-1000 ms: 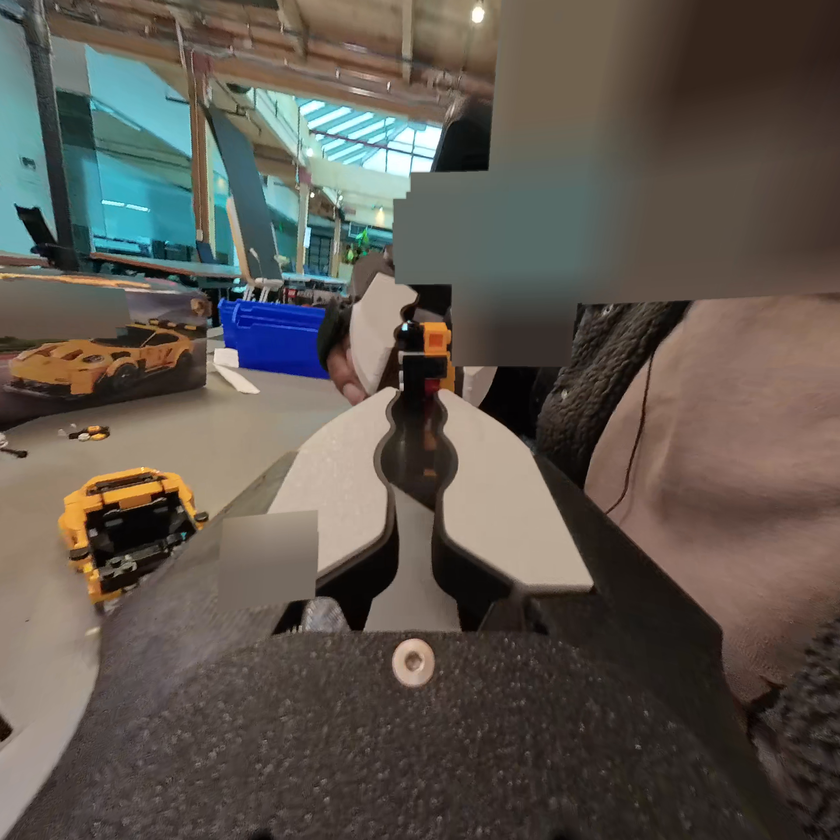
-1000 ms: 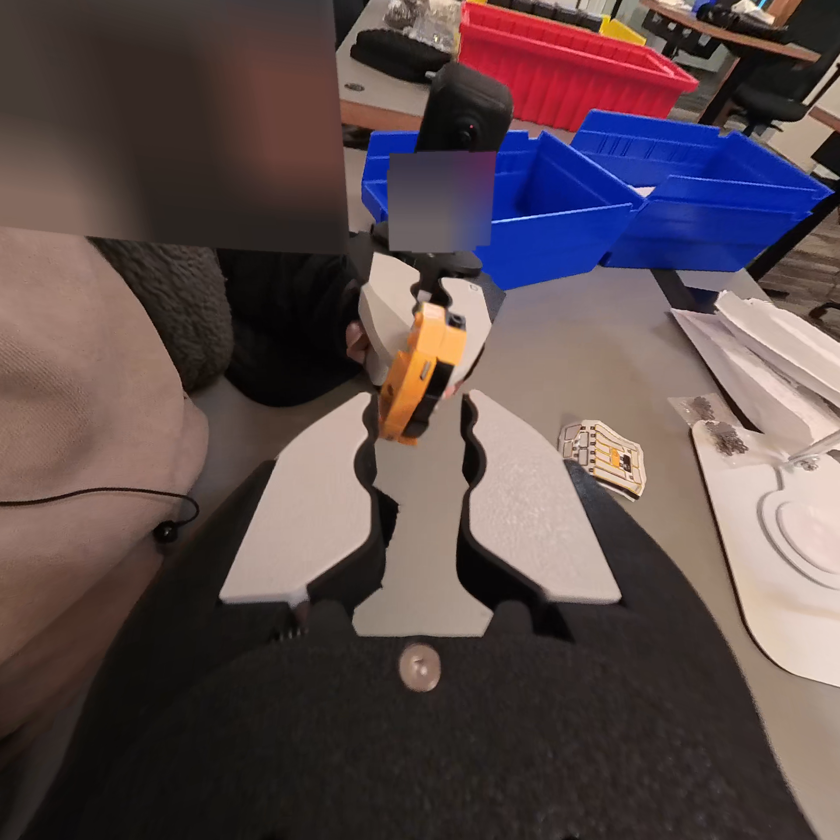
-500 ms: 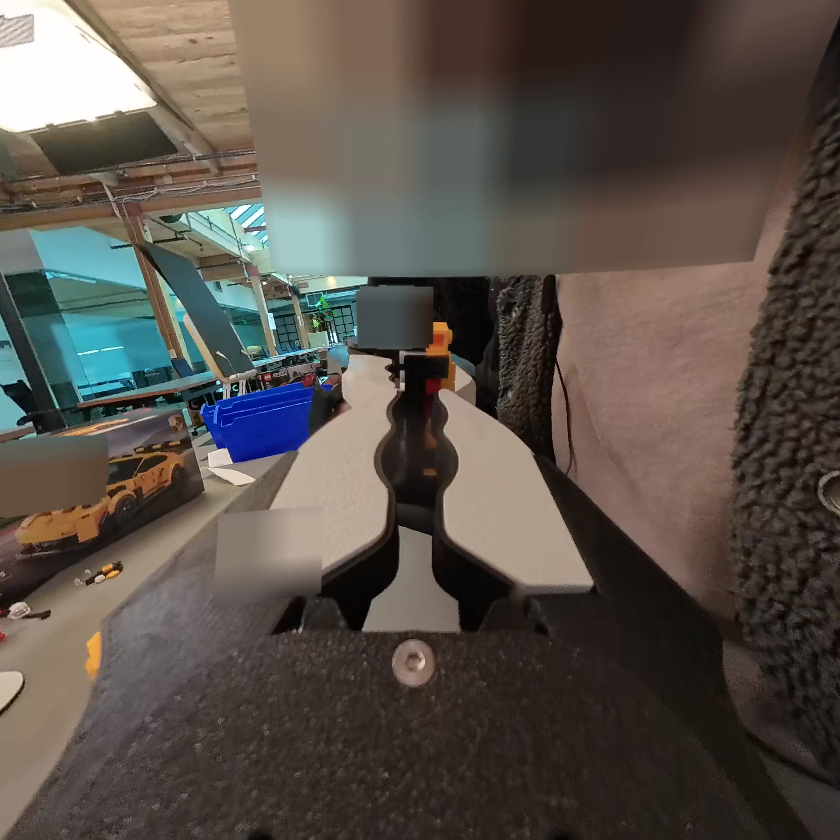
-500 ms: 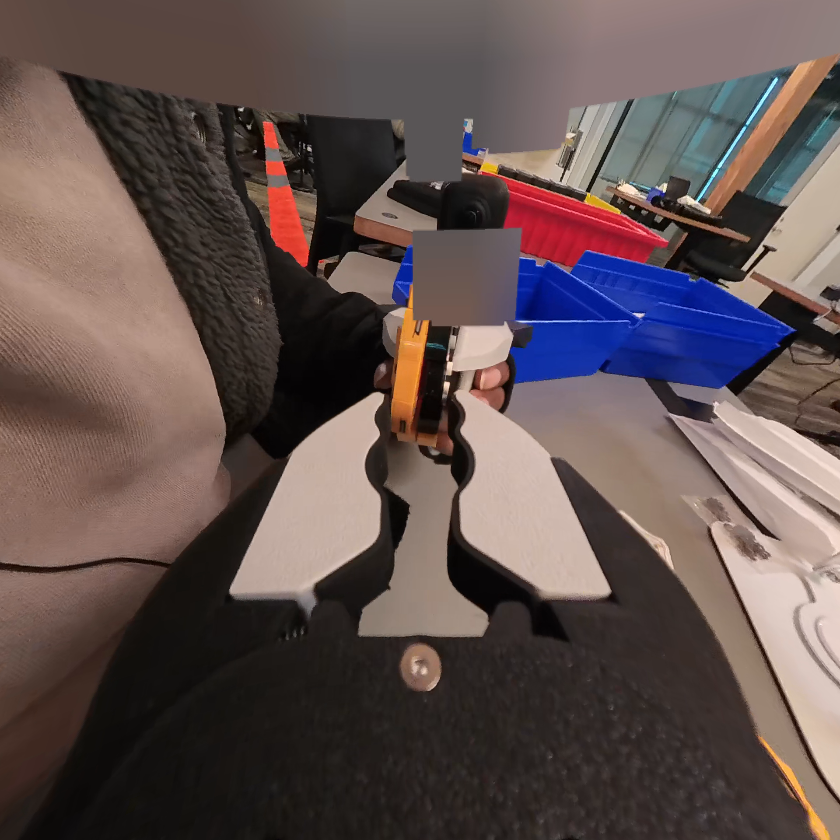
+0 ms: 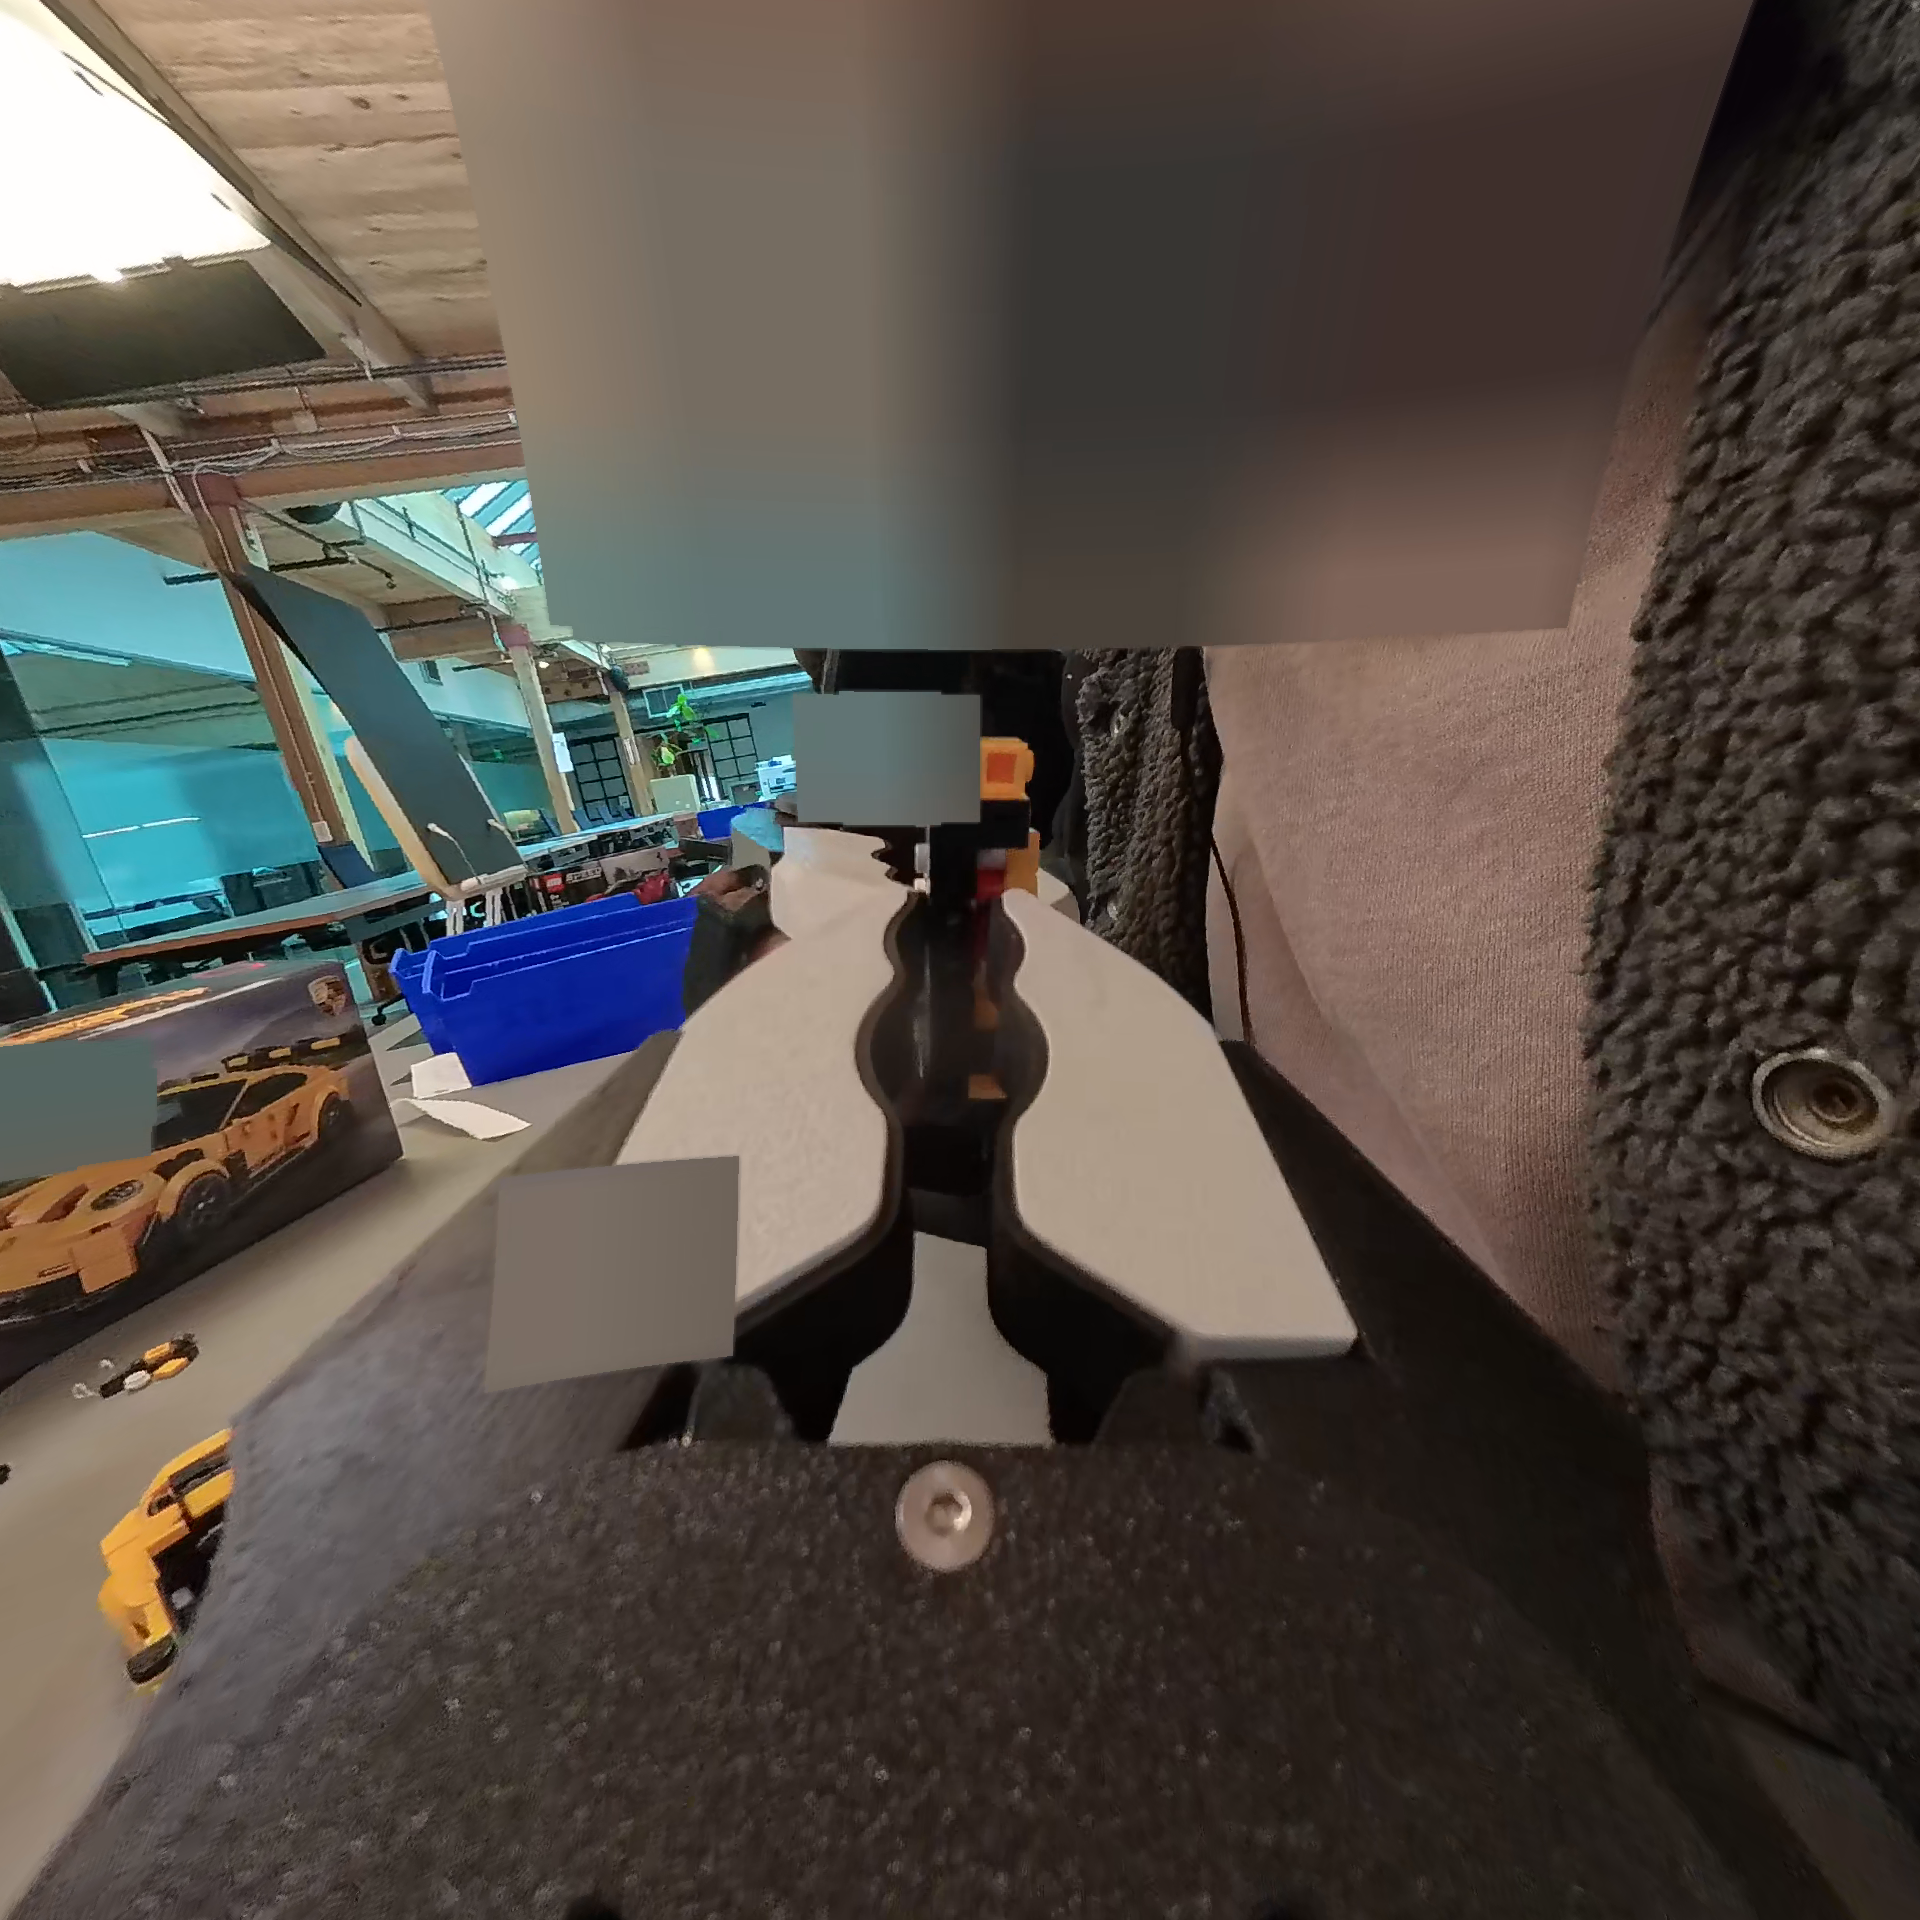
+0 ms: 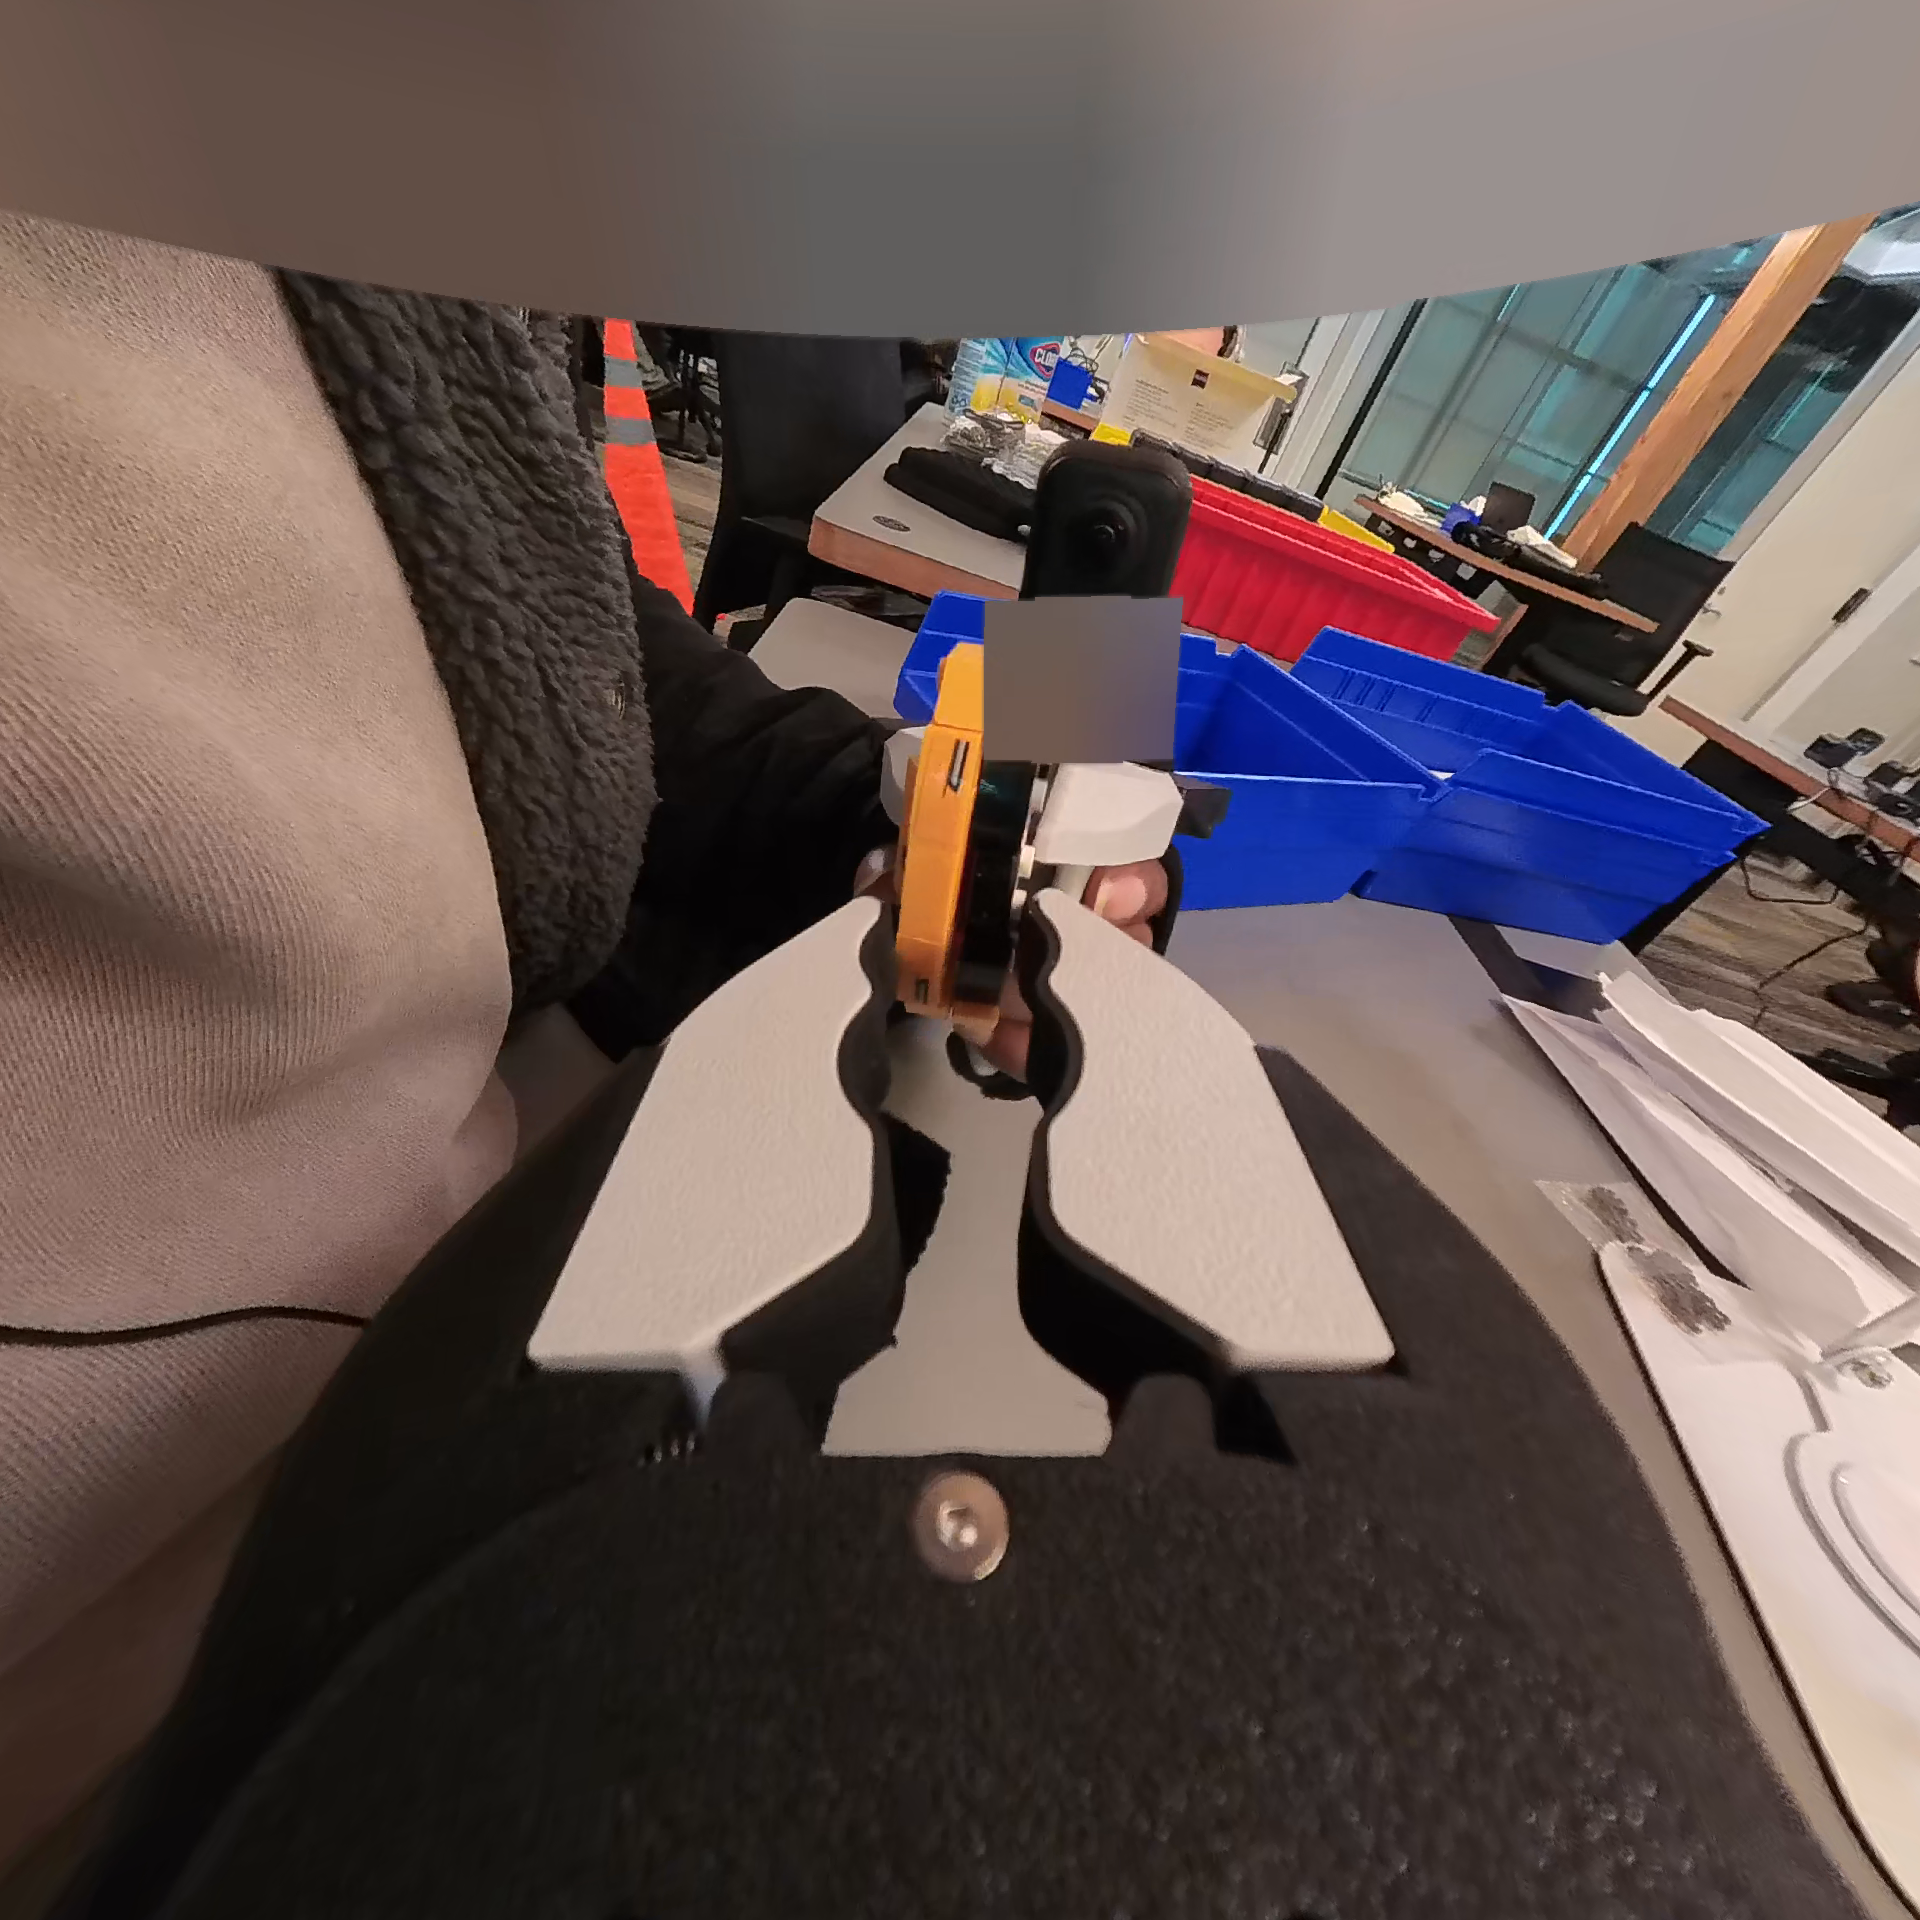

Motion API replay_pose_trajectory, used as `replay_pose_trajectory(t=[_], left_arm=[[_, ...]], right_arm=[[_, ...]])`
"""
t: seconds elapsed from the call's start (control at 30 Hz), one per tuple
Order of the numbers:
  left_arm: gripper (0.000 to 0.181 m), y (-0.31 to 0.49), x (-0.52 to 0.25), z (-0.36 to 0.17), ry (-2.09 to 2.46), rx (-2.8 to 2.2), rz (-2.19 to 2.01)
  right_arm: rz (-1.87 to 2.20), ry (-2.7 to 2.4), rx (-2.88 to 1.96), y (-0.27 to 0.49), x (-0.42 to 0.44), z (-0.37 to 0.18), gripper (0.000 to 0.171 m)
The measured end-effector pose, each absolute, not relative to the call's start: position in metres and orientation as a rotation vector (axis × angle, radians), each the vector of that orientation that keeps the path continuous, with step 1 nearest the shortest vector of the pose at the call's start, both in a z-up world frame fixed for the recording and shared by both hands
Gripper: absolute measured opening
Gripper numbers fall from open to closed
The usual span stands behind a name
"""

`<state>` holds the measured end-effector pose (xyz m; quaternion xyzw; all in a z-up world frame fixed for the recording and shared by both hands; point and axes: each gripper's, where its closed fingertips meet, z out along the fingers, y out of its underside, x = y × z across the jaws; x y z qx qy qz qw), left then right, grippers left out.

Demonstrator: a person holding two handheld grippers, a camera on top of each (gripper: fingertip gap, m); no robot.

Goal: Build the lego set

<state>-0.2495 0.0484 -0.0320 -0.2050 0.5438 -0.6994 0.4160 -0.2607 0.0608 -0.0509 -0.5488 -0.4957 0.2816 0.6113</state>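
Observation:
A small orange and black lego assembly (image 6: pixel 935 852) is held upright in the air, close to the person's chest. My left gripper (image 5: pixel 951 909) is shut on its black part, and its orange top (image 5: pixel 1003 769) sticks out past the fingertips. My right gripper (image 6: pixel 956 925) faces the left one, and its two fingertips press the same assembly from both sides. The left gripper (image 6: pixel 1101 821) also shows behind the assembly in the right wrist view. A partly built yellow car (image 5: pixel 166 1548) lies on the grey table (image 5: pixel 62 1455) at the lower left.
The set's box (image 5: pixel 187 1132) stands at the left with small loose parts (image 5: pixel 145 1366) in front. Blue bins (image 6: pixel 1455 779) and a red bin (image 6: pixel 1320 592) stand at the back. White paper bags (image 6: pixel 1714 1101) and a white tray (image 6: pixel 1766 1507) lie at the right. The person's torso (image 6: pixel 208 831) is close.
Both grippers have risen from over the table towards the person's chest. The right gripper's fingers, open a second ago, have closed around the assembly. The assembly now stands upright.

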Motion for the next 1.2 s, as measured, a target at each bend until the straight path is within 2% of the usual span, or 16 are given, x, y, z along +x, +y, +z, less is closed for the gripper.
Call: replay_pose_trajectory(t=[0.03, 0.43, 0.8, 1.03, 1.2], left_arm=[[0.011, 0.048, -0.25, -0.032, 1.365, -0.514, -1.76], [0.012, 0.052, -0.248, -0.029, 1.318, -0.548, -1.824], [0.011, 0.085, -0.237, -0.022, 1.092, -0.775, -1.949], [0.011, 0.113, -0.214, -0.031, 0.814, -1.076, -2.016], [0.011, 0.117, -0.207, -0.035, 0.724, -1.151, -2.03]], right_arm=[[0.645, -1.143, -1.266, 0.061, -0.261, -0.051, 0.022], [0.662, -1.121, -1.276, 0.06, -0.259, -0.048, 0.023], [0.782, -1.009, -1.412, 0.078, -0.25, -0.058, 0.036], [1.026, -0.752, -1.55, 0.102, -0.233, -0.063, 0.035], [1.134, -0.636, -1.564, 0.109, -0.228, -0.062, 0.024]])
